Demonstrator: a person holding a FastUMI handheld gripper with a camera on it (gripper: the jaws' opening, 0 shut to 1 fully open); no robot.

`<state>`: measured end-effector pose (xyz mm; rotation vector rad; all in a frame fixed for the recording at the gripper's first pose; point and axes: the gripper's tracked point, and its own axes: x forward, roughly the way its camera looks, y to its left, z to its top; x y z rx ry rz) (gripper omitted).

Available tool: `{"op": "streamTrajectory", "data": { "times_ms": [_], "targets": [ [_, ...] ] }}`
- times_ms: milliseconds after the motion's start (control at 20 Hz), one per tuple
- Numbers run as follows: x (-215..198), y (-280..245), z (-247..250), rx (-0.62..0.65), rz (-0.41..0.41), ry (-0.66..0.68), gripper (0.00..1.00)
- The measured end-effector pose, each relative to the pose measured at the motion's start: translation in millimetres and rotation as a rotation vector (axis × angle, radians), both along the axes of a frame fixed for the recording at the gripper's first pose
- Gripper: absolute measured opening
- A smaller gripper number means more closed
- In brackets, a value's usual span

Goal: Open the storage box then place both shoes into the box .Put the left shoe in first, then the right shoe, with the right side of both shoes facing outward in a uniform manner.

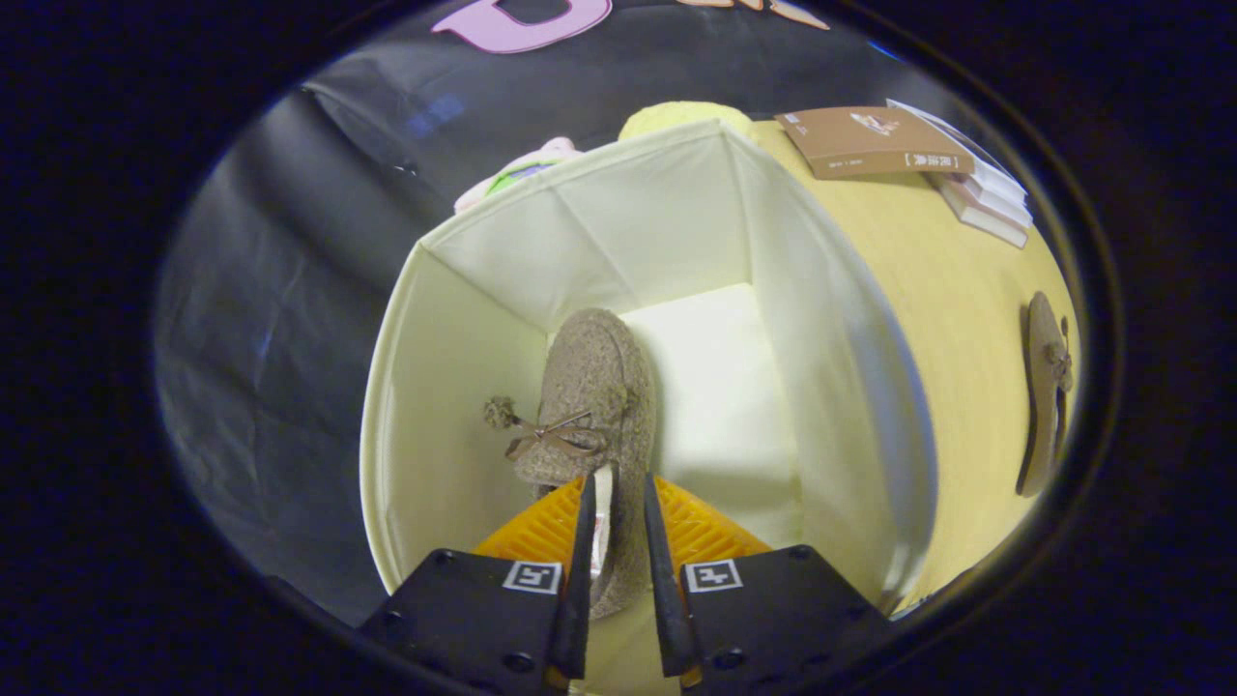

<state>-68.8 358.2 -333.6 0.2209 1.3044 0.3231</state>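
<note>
The gripper [616, 493], fingers nearly together, pinches the heel wall of the left shoe [591, 406] inside the open storage box [831, 319], against its left wall. The right shoe [1046, 391] lies on the bench's right edge.

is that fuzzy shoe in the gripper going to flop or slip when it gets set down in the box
Probably soft rather than stiff: the shoe is a fuzzy slipper style, and the gripper pinches only its heel edge. Likely light, since that narrow pinch carries it. Slipping seems unlikely on the rough fabric, but it could tip against the wall of the box once released.
</note>
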Motion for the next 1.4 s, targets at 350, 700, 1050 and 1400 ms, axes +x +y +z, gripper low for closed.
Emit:
{"op": "streamTrajectory", "data": {
  "times_ms": [350,700,1050,1400],
  "targets": [
    [1,-2,76,0.194,0.086,-0.187,0.86],
    [28,-127,121,0.085,0.046,-0.39,1.0],
    [47,-275,120,-0.067,-0.062,-0.419,1.0],
    [51,-397,85,-0.208,-0.132,-0.371,1.0]
  ]
}}
